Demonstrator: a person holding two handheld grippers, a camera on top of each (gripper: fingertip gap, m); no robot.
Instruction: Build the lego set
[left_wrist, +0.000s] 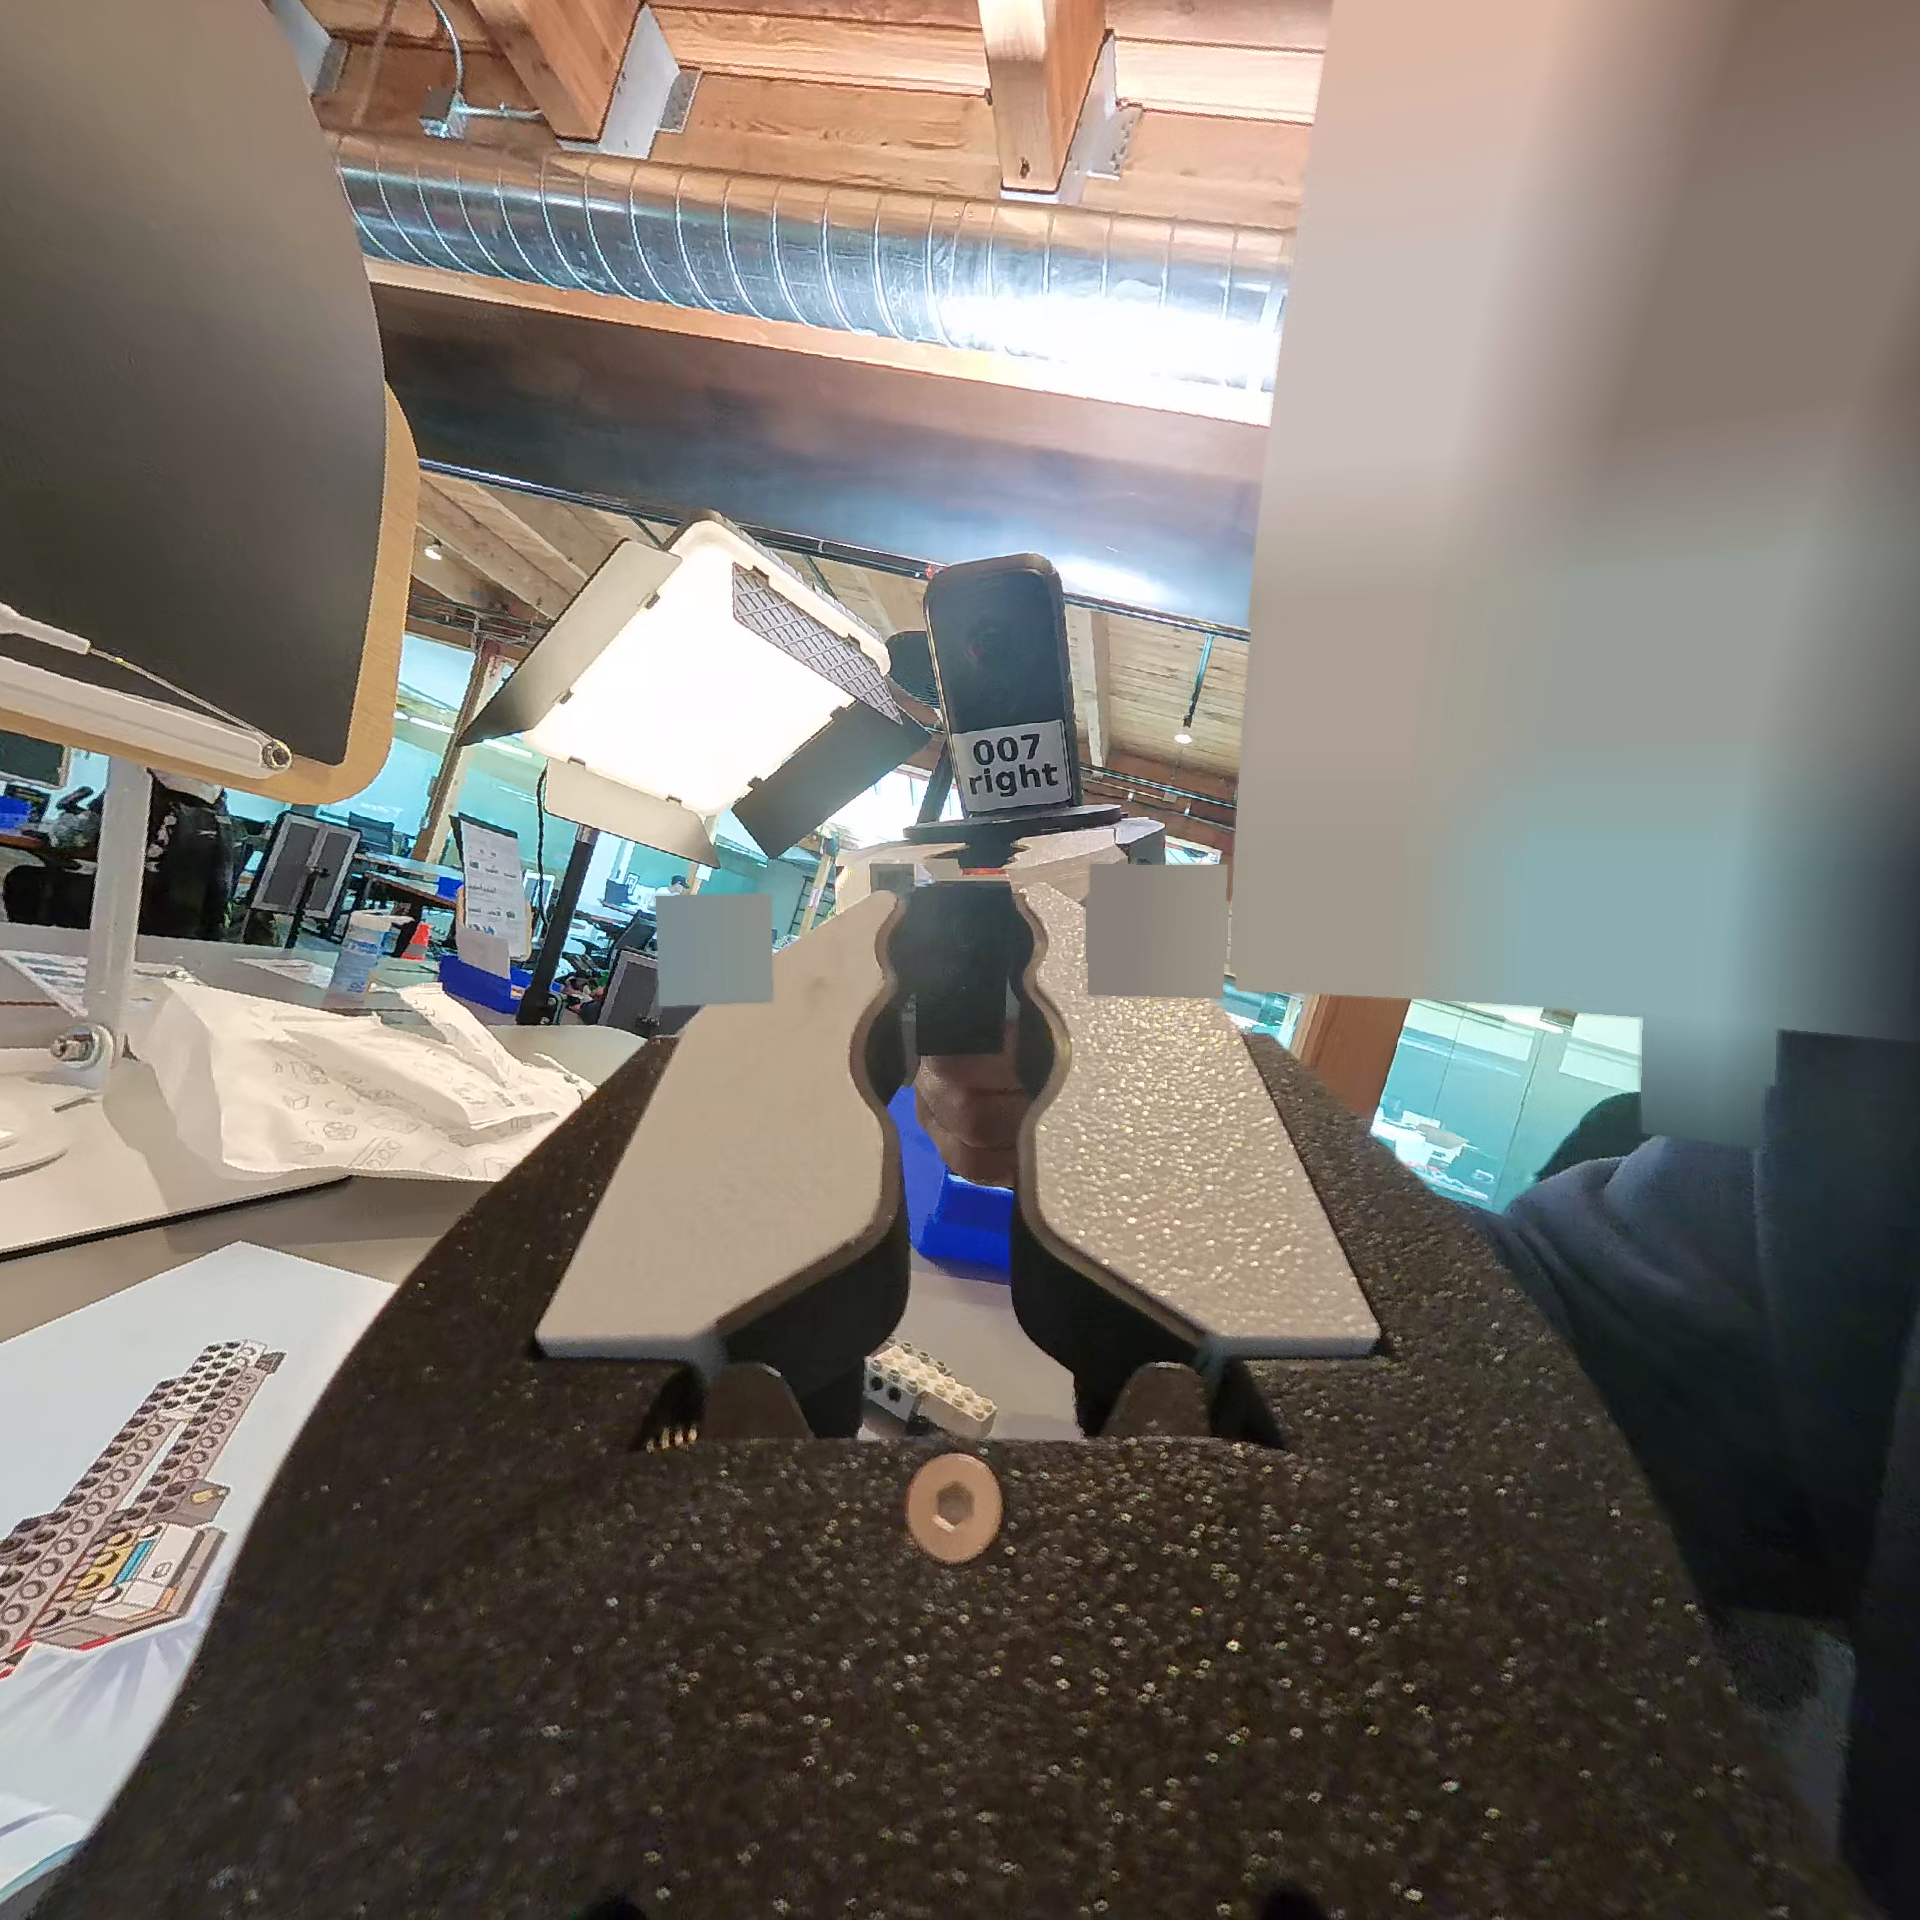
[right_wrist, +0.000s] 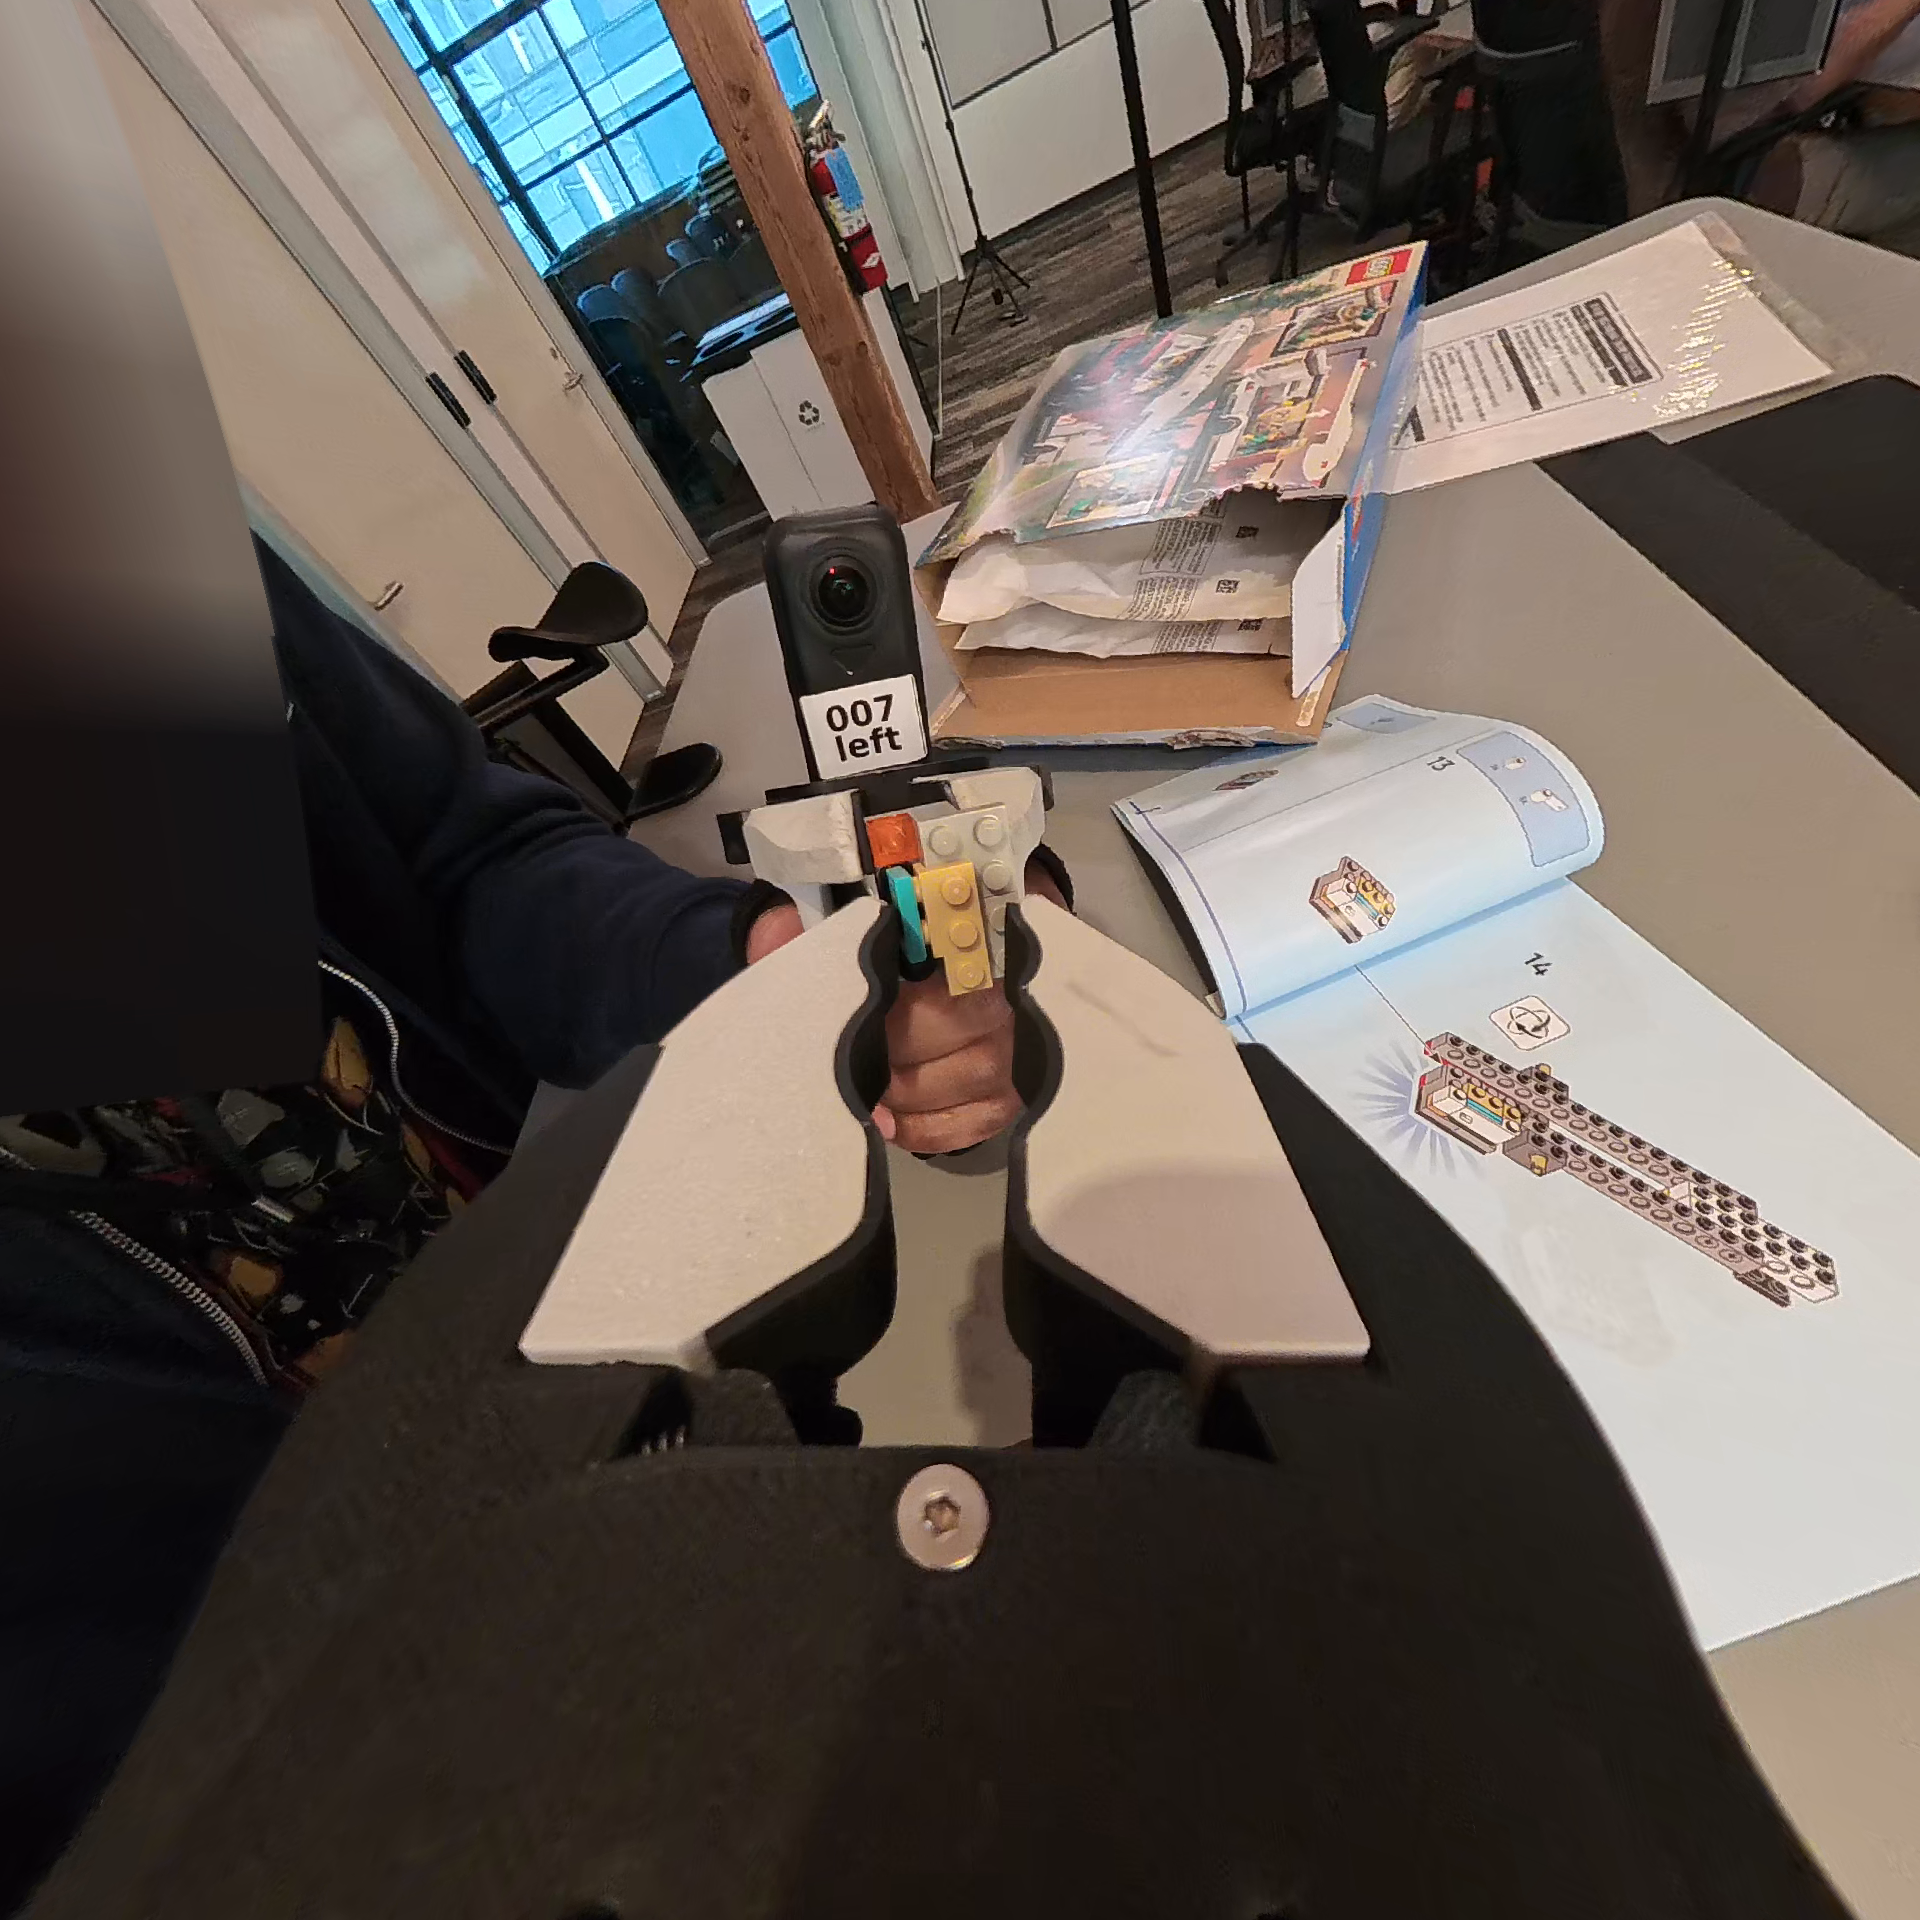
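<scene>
At frame centre, both the right gripper (right_wrist: 948, 935) and left gripper (right_wrist: 894, 831) pinch one small grey, yellow, teal and orange brick assembly (right_wrist: 961, 914) above the open pale-blue instruction booklet (right_wrist: 1558, 1039).

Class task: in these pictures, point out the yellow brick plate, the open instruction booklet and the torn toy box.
yellow brick plate (right_wrist: 961, 930), right wrist view, studded face.
instruction booklet (right_wrist: 1558, 1039), right wrist view, open page.
toy box (right_wrist: 1195, 405), right wrist view, printed face.

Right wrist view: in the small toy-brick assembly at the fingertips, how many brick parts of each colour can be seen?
Small toy-brick assembly, visible parts by colour:
Translucent orange square piece: 1
Teal flat piece: 1
Yellow three-stud plate: 1
Light grey studded plate: 1 (its seams are not clear)
Total: 4
</scene>
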